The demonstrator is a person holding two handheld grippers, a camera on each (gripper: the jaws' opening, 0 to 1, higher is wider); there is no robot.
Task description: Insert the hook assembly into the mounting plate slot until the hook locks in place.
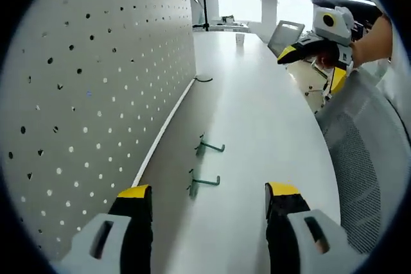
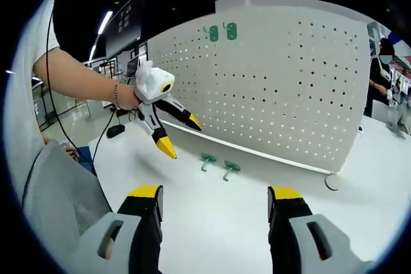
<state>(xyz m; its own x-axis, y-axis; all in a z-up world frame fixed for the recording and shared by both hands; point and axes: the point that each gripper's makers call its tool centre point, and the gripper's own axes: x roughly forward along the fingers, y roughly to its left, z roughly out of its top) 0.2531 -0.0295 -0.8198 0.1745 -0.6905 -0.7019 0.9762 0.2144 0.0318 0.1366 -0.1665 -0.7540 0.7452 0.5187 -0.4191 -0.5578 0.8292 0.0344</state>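
Note:
Two green hook assemblies lie on the white table just in front of the pegboard's base, the nearer hook (image 1: 204, 183) (image 2: 230, 168) and the farther hook (image 1: 209, 147) (image 2: 207, 158). The white perforated mounting plate (image 1: 96, 94) (image 2: 276, 81) stands upright, with two green pieces (image 2: 221, 31) fixed near its top. My left gripper (image 1: 209, 200) (image 2: 183, 138) is open and empty, a short way in front of the hooks. My right gripper (image 2: 215, 197) (image 1: 313, 68) is open too, held above the table's edge farther from the board.
A dark curved hook (image 1: 203, 79) lies by the board's far base. The board's round foot (image 2: 332, 181) rests on the table. A grey mesh chair (image 1: 366, 158) (image 2: 58, 190) stands at the table's edge. A black object (image 2: 115, 131) lies behind the left gripper. A person (image 2: 385, 56) stands at the far right.

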